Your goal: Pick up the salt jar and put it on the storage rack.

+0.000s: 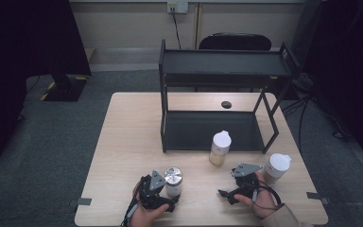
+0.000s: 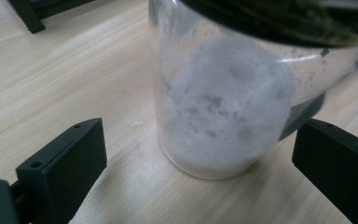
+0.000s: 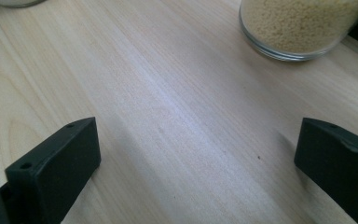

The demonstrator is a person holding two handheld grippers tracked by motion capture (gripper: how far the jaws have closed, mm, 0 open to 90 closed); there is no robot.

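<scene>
Jaws wide around powder jar (image 2: 223, 107)

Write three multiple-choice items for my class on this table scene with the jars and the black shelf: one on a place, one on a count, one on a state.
1. Where does the jar of white powder stand?
A. on the shelf's top tier
B. on the table between the left gripper's jaws
C. on the floor

2. How many jars stand on the table?
A. one
B. three
C. five

3. How do the right gripper's jaws stand?
A. open over bare wood
B. shut on a jar
C. shut on a cable

Answers:
1 B: the left gripper view shows the jar on the wood with a jaw to each side.
2 B: the high view shows the silver-lidded jar, a white-lidded jar of grain and a second white-lidded jar.
3 A: the right gripper has its jaws wide apart with nothing between them.
</scene>
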